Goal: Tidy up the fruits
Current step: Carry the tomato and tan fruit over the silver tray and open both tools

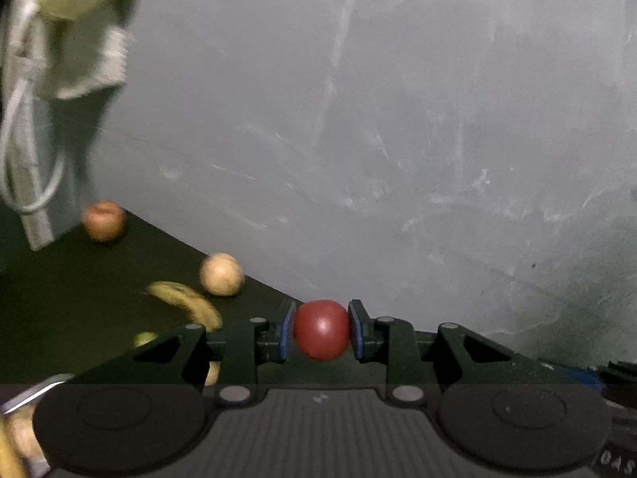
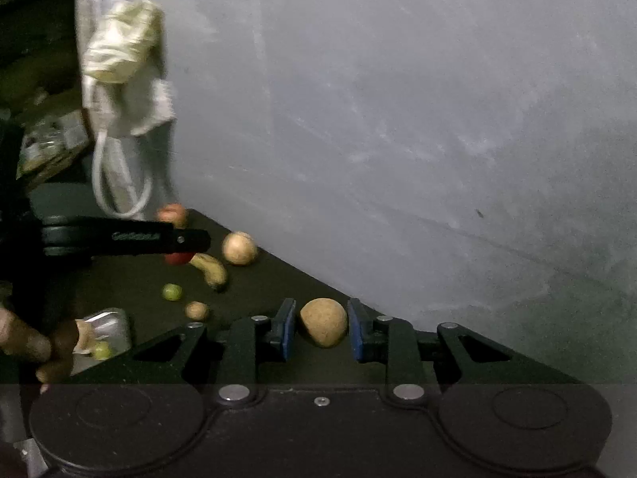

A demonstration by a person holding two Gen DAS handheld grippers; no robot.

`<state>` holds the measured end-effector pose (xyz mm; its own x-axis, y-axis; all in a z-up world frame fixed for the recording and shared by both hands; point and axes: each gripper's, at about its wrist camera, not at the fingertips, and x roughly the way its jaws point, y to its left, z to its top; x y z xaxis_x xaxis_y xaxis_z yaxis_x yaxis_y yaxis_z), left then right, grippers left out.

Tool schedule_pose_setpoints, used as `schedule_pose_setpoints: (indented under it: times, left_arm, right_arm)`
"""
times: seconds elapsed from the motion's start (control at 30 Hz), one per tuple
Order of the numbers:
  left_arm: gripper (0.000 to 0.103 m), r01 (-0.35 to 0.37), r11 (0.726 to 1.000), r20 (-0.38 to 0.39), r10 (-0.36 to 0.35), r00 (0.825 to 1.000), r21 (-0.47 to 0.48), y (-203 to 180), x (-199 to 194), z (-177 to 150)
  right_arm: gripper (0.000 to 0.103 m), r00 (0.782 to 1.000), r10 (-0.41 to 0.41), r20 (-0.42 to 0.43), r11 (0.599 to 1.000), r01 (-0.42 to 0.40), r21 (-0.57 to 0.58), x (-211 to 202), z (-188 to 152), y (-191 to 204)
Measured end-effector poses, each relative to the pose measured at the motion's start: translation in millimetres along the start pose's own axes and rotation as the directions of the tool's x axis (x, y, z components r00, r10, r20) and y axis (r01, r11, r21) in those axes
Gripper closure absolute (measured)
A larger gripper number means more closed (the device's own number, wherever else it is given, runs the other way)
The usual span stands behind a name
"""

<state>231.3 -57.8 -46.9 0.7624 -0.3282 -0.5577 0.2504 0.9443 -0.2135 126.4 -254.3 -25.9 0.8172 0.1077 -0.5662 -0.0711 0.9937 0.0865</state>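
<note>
In the left wrist view my left gripper (image 1: 321,330) is shut on a round red fruit (image 1: 321,330), both blue pads pressed to its sides. The right wrist view shows that left gripper (image 2: 191,245) from the side, the red fruit (image 2: 177,258) under its tip. My right gripper (image 2: 321,328) stands open around a tan round fruit (image 2: 323,322), with a thin gap at the left pad. On the dark table lie a banana (image 2: 211,269), another tan round fruit (image 2: 239,247), a reddish apple (image 2: 173,213), a small green fruit (image 2: 172,291) and a small tan fruit (image 2: 197,310).
A grey wall (image 2: 398,119) runs close behind the table. A white cable and cloth bundle (image 2: 119,79) hang at the left. A metal tray (image 2: 113,320) with small fruits sits at the lower left, beside a person's hand (image 2: 24,342).
</note>
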Motion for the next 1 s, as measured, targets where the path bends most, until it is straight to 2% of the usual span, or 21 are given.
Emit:
schedule_pose_setpoints:
  times: [0.27, 0.5, 0.73, 1.0]
  left_arm:
    - [0.073, -0.118, 0.990, 0.060, 0.123, 0.991, -0.083, 46.1, -98.3, -19.7]
    - [0.073, -0.254, 0.950, 0.026, 0.263, 0.964, -0.181, 95.8, -150.8, -56.5]
    - [0.073, -0.328, 0.917, -0.051, 0.325, 0.944, -0.227, 127.5, -161.6, -95.0]
    - [0.073, -0.350, 0.915, -0.136, 0.328, 0.935, -0.202, 146.8, -140.5, -128.4]
  right_arm:
    - [0.074, 0.988, 0.154, 0.025, 0.986, -0.152, -0.063, -29.5, 11.2, 52.2]
    - [0.074, 0.960, 0.280, -0.017, 0.952, -0.280, -0.127, -33.1, 3.1, 101.7]
    - [0.074, 0.935, 0.344, -0.083, 0.920, -0.353, -0.171, -22.6, -8.8, 138.9]
    - [0.074, 0.917, 0.348, -0.196, 0.905, -0.384, -0.186, 14.1, -29.8, 170.3]
